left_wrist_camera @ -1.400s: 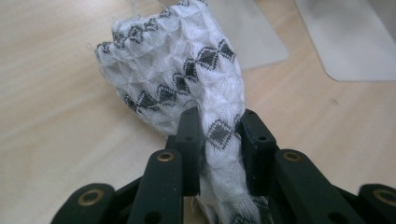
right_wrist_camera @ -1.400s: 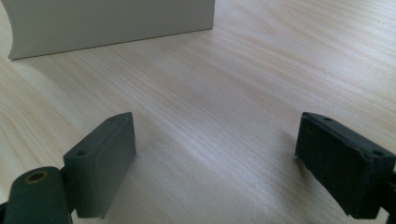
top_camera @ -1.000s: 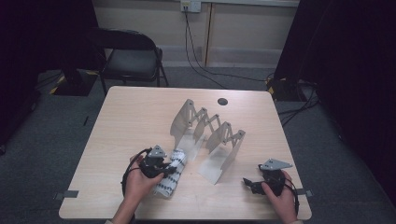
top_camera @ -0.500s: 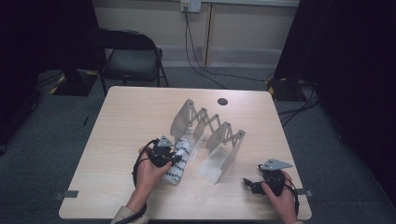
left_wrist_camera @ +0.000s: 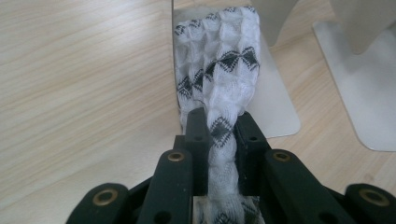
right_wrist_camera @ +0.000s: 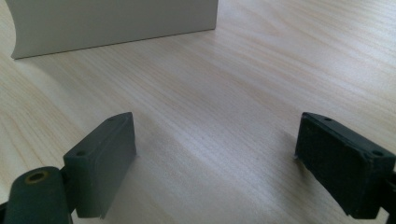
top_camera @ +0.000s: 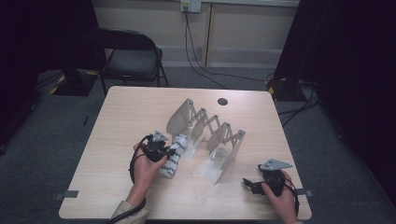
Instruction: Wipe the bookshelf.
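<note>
A rolled white cloth with a black diamond pattern [top_camera: 173, 156] [left_wrist_camera: 219, 56] lies left of centre on the wooden table [top_camera: 121, 121]. My left gripper [top_camera: 161, 150] [left_wrist_camera: 219, 123] is shut on its near end, the fabric pinched tight between the two jaws. The cloth's far end rests against the foot plate [left_wrist_camera: 275, 107] of a grey metal accordion rack [top_camera: 210, 135] with several upright plates. My right gripper [top_camera: 250, 184] [right_wrist_camera: 215, 154] sits low over the table near the front right corner, open, with bare wood between its fingers.
A flat grey plate of the rack [right_wrist_camera: 112, 23] stands just ahead of the right gripper. A dark round grommet [top_camera: 222, 101] marks the table's far side. A black chair [top_camera: 126, 56] and floor cables lie beyond the far edge.
The left hand has carried the cloth up and to the right, closer to the rack's left end. The right hand has stayed put.
</note>
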Demonstrator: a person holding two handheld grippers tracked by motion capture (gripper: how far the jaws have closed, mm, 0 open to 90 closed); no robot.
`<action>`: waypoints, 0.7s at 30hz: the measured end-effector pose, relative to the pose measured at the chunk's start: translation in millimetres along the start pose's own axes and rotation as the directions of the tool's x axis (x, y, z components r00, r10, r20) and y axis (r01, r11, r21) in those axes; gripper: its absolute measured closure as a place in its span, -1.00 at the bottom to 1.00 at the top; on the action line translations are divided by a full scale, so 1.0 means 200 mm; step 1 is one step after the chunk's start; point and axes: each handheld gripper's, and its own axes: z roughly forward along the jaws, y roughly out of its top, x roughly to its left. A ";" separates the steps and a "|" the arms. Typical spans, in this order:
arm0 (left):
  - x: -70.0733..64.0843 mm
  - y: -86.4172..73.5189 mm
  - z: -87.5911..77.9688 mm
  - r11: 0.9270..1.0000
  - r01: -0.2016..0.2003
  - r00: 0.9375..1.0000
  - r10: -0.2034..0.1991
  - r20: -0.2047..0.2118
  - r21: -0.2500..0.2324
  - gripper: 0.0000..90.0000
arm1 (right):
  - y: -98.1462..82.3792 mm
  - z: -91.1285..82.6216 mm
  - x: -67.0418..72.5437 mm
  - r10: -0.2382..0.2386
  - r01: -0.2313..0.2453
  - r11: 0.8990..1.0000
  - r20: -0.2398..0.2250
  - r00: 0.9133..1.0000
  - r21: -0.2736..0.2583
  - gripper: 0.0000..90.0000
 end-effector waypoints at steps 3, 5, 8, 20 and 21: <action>0.03 0.00 0.00 1.000 0.013 1.000 -0.013 -0.017 -0.006 0.75 | 0.00 0.00 0.00 0.000 0.000 1.000 0.000 1.000 0.000 -0.74; 0.03 0.01 0.00 1.000 0.017 1.000 -0.017 -0.022 -0.005 0.75 | 0.00 0.00 0.00 0.000 0.000 1.000 0.000 1.000 0.000 -0.74; 0.02 0.01 0.01 1.000 0.001 1.000 -0.001 -0.007 -0.010 0.74 | 0.00 0.00 0.00 0.000 0.000 1.000 0.000 1.000 0.000 -0.74; -0.04 -0.01 -0.05 0.998 -0.053 0.999 0.053 0.002 -0.033 0.07 | 0.00 0.00 0.00 -0.003 0.003 1.000 -0.001 1.000 -0.001 -0.74; -0.04 -0.01 -0.07 0.998 -0.055 0.998 0.055 0.003 -0.044 0.06 | 0.00 0.00 0.00 -0.003 0.003 1.000 -0.002 1.000 -0.001 -0.74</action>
